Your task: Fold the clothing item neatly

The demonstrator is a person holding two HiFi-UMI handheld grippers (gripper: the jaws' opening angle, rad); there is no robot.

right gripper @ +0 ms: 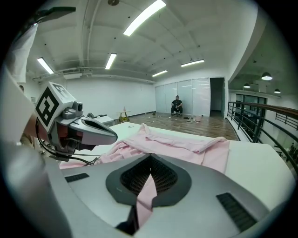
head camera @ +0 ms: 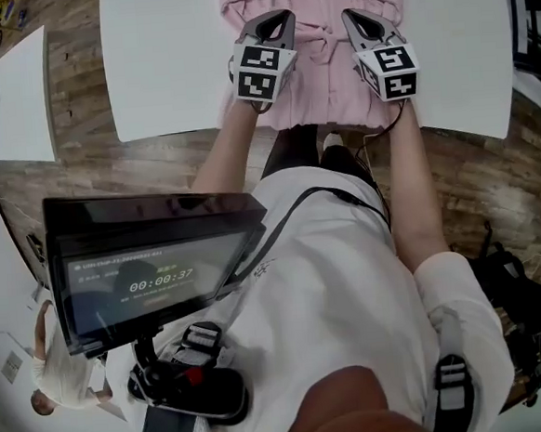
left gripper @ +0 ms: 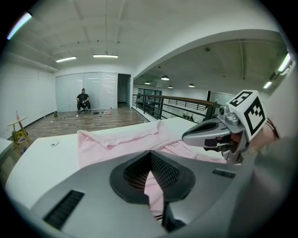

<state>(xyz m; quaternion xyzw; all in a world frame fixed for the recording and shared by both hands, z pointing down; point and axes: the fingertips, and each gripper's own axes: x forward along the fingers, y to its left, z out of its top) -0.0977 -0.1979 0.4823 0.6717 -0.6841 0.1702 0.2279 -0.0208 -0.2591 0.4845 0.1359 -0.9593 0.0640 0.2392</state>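
A pale pink garment point(head camera: 316, 30) lies on the white table point(head camera: 161, 70), its near hem hanging over the front edge. My left gripper point(head camera: 283, 18) is shut on a fold of the pink cloth point(left gripper: 153, 190), which shows between its jaws. My right gripper point(head camera: 350, 16) is shut the same way, with a strip of pink cloth point(right gripper: 146, 195) pinched in its jaws. The two grippers stand side by side over the garment's near part, a short gap between them. In the left gripper view the right gripper point(left gripper: 186, 137) shows at the right; in the right gripper view the left gripper point(right gripper: 114, 137) shows at the left.
A second white table point(head camera: 20, 95) stands at the far left on the wood floor. A monitor point(head camera: 149, 271) on a stand is beside the person's left side. A black bag point(head camera: 514, 294) lies on the floor at the right. A person sits far off in the room point(right gripper: 177, 106).
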